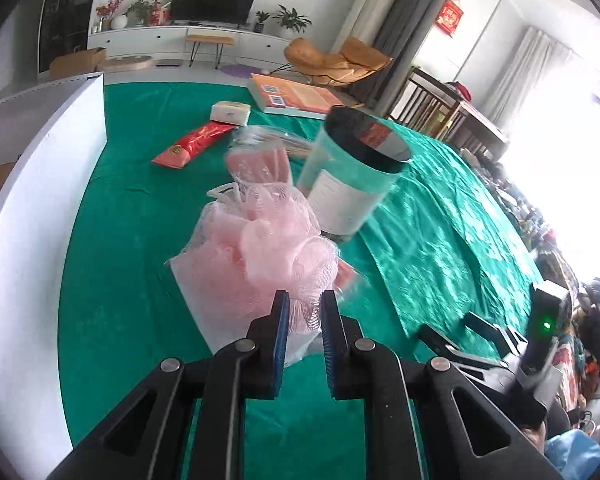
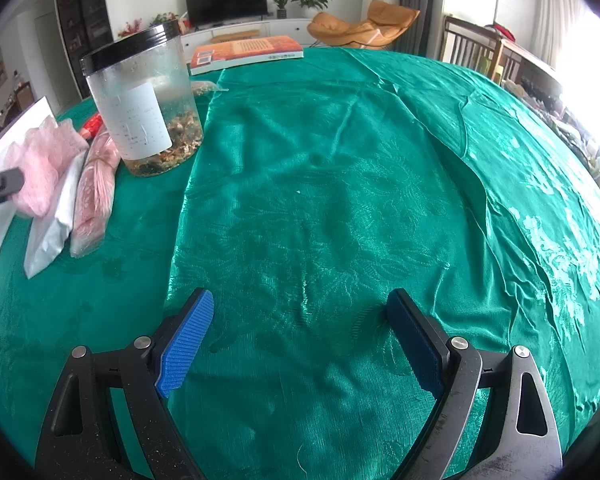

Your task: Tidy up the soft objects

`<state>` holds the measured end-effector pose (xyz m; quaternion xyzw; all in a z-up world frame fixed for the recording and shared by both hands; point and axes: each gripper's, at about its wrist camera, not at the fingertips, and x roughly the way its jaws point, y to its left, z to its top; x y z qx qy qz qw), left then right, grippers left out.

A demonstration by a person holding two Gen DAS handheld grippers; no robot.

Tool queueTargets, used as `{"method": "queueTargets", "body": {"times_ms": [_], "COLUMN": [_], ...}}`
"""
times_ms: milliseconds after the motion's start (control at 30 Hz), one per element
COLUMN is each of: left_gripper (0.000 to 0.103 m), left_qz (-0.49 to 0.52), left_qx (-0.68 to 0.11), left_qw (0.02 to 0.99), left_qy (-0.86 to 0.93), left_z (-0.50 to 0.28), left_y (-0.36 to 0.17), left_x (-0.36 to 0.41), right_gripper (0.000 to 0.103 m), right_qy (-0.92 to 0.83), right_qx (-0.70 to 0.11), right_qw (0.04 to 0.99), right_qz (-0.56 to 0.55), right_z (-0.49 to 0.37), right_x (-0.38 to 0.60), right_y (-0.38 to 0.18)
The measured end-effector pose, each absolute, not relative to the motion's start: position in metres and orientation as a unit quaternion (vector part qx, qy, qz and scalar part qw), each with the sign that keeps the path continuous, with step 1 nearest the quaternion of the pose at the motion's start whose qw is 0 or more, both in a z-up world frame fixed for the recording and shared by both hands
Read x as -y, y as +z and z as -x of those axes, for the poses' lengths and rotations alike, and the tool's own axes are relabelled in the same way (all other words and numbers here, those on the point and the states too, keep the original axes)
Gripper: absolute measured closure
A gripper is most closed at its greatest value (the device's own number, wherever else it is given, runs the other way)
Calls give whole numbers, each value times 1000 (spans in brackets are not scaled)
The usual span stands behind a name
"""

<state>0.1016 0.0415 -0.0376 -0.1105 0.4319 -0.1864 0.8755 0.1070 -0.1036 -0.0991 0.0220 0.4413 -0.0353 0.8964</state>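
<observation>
- Green satin-covered table (image 2: 340, 200): carries every item.
- Clear plastic jar with black rim (image 2: 144, 100), near the far-left edge: dried bits at its bottom.
- Pink mesh bath sponge (image 1: 268, 248), beside the jar: pinched by the left gripper (image 1: 305, 312), jaws nearly closed.
- Right gripper (image 2: 300, 336): spread wide, empty, over cloth.

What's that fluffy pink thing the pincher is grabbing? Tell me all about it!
It's a pink mesh bath puff, made of ruffled, see-through netting bunched into a soft ball. It sits inside a clear plastic bag on the green tablecloth, just in front of a tall clear jar. The left gripper is closed on its loose netting at the near edge.
</observation>
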Motion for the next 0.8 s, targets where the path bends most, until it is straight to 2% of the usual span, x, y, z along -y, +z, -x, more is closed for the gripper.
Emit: {"method": "queueTargets", "body": {"times_ms": [267, 500, 567, 600, 633, 667, 700, 733, 800], "left_gripper": [87, 86, 79, 65, 45, 36, 22, 18, 18], "left_qz": [99, 47, 46, 52, 60, 70, 79, 86, 90], "left_qx": [-415, -446, -467, -478, -482, -480, -473, -463, -452], "left_qw": [886, 884, 875, 869, 867, 867, 870, 875, 880], "left_qy": [-180, -133, -121, -116, -113, -112, -112, -112, -116], "left_z": [-75, -56, -57, -57, -56, -54, -51, -47, -43], "left_y": [5, -13, -26, -33, -36, -37, -35, -33, -27], "left_x": [-57, -64, -68, -71, -74, -77, -81, -83, -86], "right_gripper": [12, 12, 12, 12, 12, 12, 12, 12, 12], "right_qy": [-35, -35, -35, -35, -35, -35, -35, -35, -35], "right_qx": [-441, -441, -441, -441, -441, -441, -441, -441, -441], "right_qw": [896, 897, 897, 897, 897, 897, 897, 897, 897], "right_qz": [-22, -22, -22, -22, -22, -22, -22, -22, -22], "right_z": [-107, -107, -107, -107, -107, -107, -107, -107, -107], "right_x": [103, 104, 104, 104, 104, 104, 104, 104, 104], "right_y": [-99, -99, -99, -99, -99, -99, -99, -99, -99]}}
